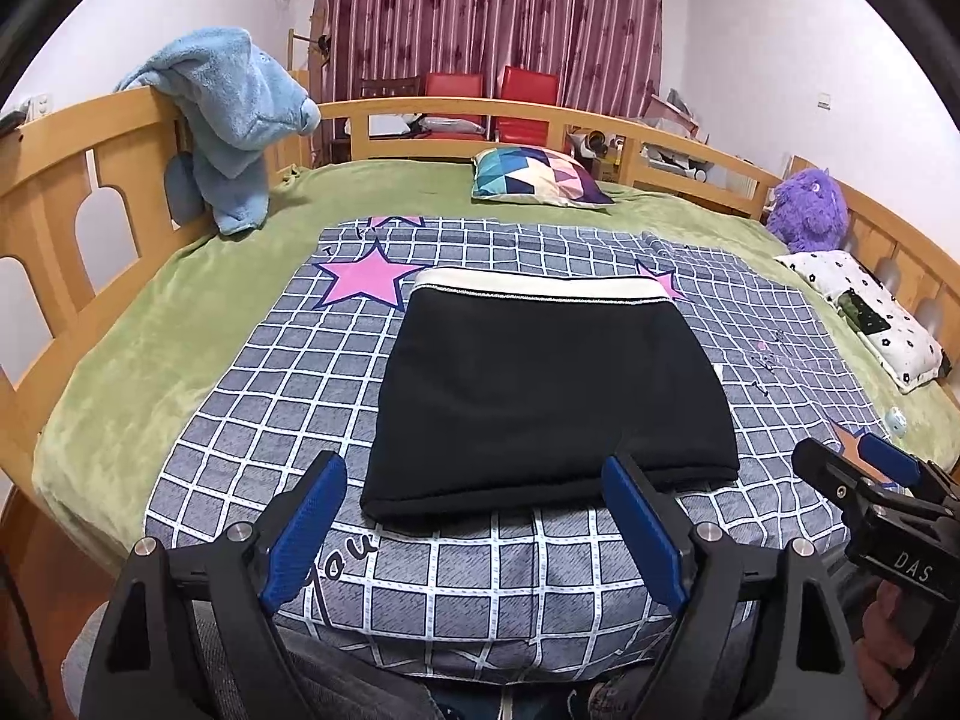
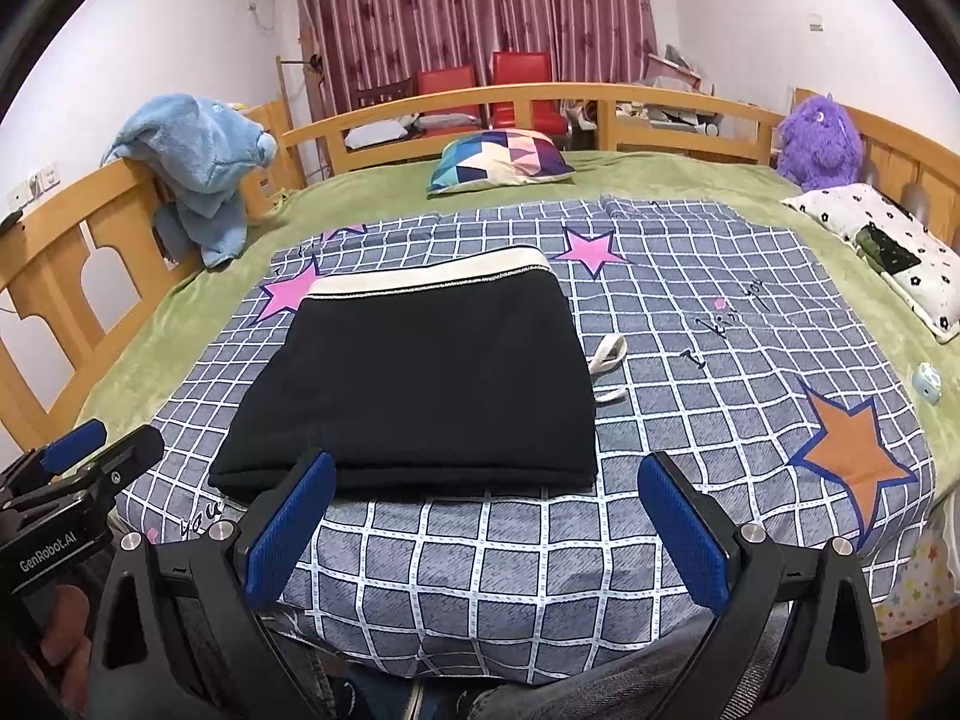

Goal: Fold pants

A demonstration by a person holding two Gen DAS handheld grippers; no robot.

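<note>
Black pants (image 1: pixel 540 384) with a white waistband lie folded into a flat rectangle on the grey checked sheet (image 1: pixel 240 396); the waistband is at the far side. They also show in the right wrist view (image 2: pixel 420 378), with a white drawstring (image 2: pixel 607 357) sticking out at their right edge. My left gripper (image 1: pixel 474 474) is open and empty, held just above the near edge of the pants. My right gripper (image 2: pixel 486 474) is open and empty near the pants' near right corner. Each gripper shows in the other's view: the right one (image 1: pixel 864 468), the left one (image 2: pixel 102 450).
The checked sheet with stars lies on a green blanket (image 1: pixel 150 324) inside a wooden bed rail (image 1: pixel 72 180). A blue plush robe (image 1: pixel 234 120) hangs on the left rail. A colourful pillow (image 1: pixel 537 177), a purple plush toy (image 2: pixel 819 141), a dotted pillow (image 2: pixel 888 246) and a small blue object (image 2: pixel 926 382) lie around.
</note>
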